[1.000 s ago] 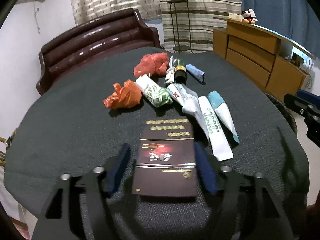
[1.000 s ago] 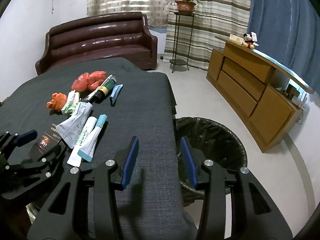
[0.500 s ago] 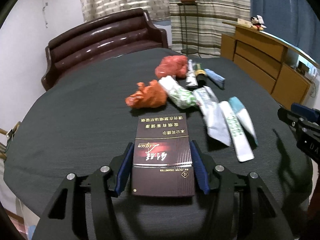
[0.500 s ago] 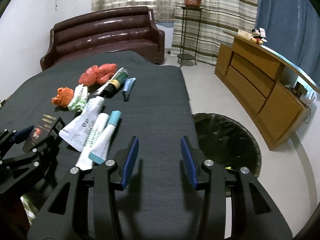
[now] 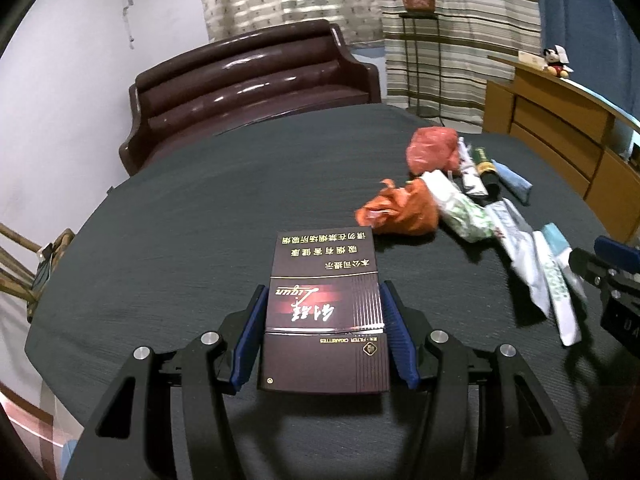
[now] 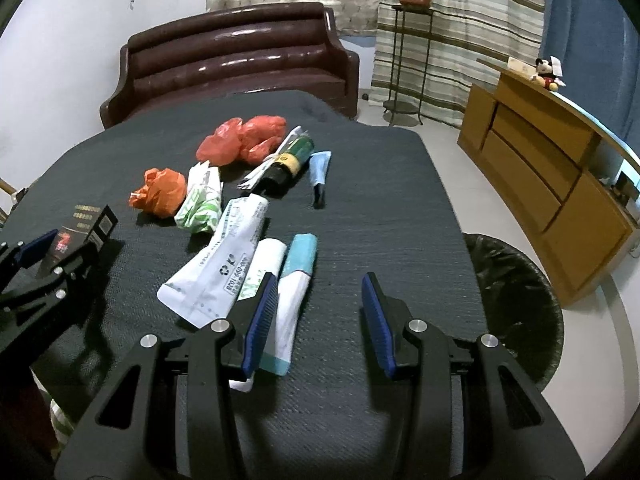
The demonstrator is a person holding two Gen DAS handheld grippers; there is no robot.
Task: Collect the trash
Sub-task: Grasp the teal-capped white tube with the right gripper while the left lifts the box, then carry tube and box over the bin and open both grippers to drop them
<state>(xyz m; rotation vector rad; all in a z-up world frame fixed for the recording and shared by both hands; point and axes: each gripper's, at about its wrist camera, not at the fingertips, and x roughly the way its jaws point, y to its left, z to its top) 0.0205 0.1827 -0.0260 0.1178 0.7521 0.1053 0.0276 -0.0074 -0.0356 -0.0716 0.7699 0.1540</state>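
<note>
My left gripper [image 5: 322,326] is shut on a dark maroon cigarette box [image 5: 324,308] and holds it above the dark table; the box also shows in the right wrist view [image 6: 86,226]. My right gripper [image 6: 320,320] is open and empty above the table, its left finger over the white and teal tubes [image 6: 294,280]. More trash lies in a row: a white pouch [image 6: 218,264], a green-white wrapper [image 6: 200,200], an orange bag [image 6: 160,192], a red bag [image 6: 244,140], a dark bottle [image 6: 286,164] and a blue tube [image 6: 320,172].
A black-lined trash bin [image 6: 516,300] stands on the floor by the table's right edge. A wooden sideboard [image 6: 552,168] runs along the right wall. A brown leather sofa [image 6: 232,64] sits behind the table [image 6: 380,216], with a plant stand [image 6: 404,48] beside it.
My left gripper closed on the cigarette box and lifted it, swinging left. My right gripper moved left over the table, towards the tubes, staying open.
</note>
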